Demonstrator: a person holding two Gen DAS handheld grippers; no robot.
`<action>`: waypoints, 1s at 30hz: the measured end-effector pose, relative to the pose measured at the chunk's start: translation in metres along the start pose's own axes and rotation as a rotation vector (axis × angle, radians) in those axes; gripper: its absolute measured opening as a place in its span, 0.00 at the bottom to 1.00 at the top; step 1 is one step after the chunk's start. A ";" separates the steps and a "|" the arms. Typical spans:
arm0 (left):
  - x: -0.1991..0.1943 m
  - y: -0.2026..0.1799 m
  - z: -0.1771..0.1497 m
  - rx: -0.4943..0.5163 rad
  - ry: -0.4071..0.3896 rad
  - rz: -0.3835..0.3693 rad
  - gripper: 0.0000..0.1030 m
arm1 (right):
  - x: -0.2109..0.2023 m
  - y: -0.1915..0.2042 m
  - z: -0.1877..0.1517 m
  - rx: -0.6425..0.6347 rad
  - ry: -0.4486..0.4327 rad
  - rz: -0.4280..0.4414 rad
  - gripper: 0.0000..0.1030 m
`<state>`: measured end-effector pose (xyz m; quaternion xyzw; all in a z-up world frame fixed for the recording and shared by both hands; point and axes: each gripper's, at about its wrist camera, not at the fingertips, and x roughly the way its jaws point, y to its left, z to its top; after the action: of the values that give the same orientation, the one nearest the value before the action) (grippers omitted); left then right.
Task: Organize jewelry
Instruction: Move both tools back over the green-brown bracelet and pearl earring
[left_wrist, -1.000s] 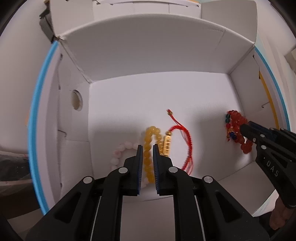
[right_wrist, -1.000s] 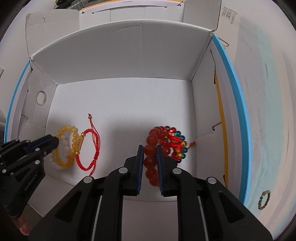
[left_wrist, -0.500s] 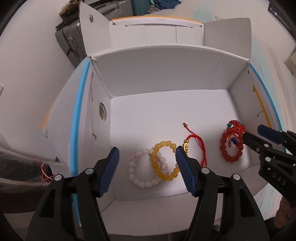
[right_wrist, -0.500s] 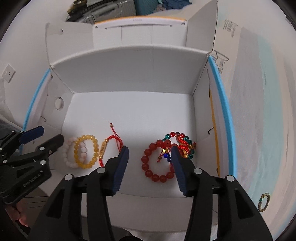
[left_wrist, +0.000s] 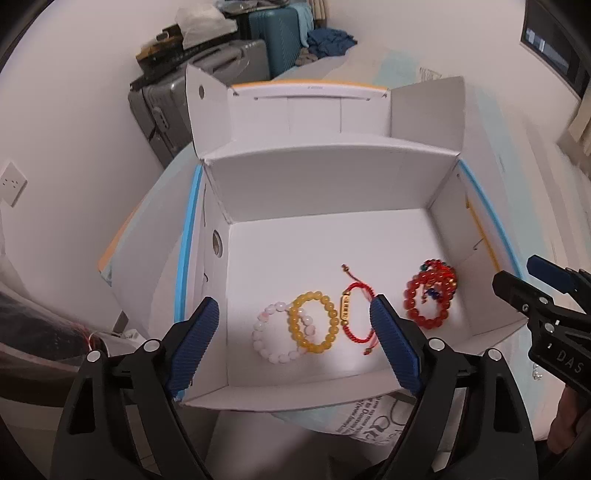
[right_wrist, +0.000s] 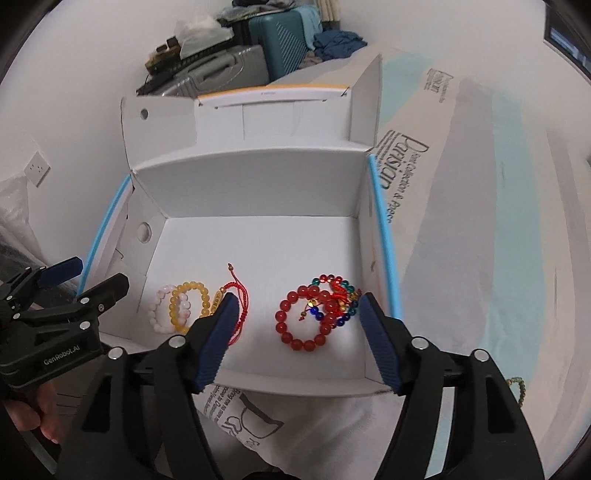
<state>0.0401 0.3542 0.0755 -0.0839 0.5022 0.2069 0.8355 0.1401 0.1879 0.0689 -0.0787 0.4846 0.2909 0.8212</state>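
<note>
Since the earlier frames both grippers have lifted away from the floor of the white cardboard box, and their jaws have just been opening; a second ago the left pads pinched the yellow bracelet and the right pads pinched the red one, and now nothing is between either pair. The left gripper hangs above the near wall of the box with its blue pads spread wide, released and empty. The right gripper is the same, released and empty, above the near right part of the box.

All the jewelry lies on the box floor, close to the near wall. The pink bead bracelet is nearest to the left wall of the box, and the yellow bead bracelet lies partly over it. Just beside it, toward the middle of the box, lies the red cord bracelet with a small gold bar. Near the right wall of the box lies the large red bead bracelet, touching a tangle of coloured beads with green, blue and red ones. Outside the box, beyond its right wall, a small greenish bead bracelet rests on the pale cloth.
</note>
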 end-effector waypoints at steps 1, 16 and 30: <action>-0.003 -0.002 0.000 0.001 -0.009 0.005 0.90 | -0.005 -0.002 -0.001 0.002 -0.012 -0.003 0.68; -0.043 -0.073 0.005 0.066 -0.090 -0.057 0.94 | -0.069 -0.065 -0.030 0.085 -0.120 -0.028 0.90; -0.052 -0.166 -0.012 0.177 -0.097 -0.149 0.94 | -0.106 -0.153 -0.068 0.189 -0.136 -0.104 0.93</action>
<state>0.0808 0.1873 0.1037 -0.0369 0.4700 0.1030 0.8759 0.1351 -0.0079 0.0995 -0.0060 0.4482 0.2057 0.8699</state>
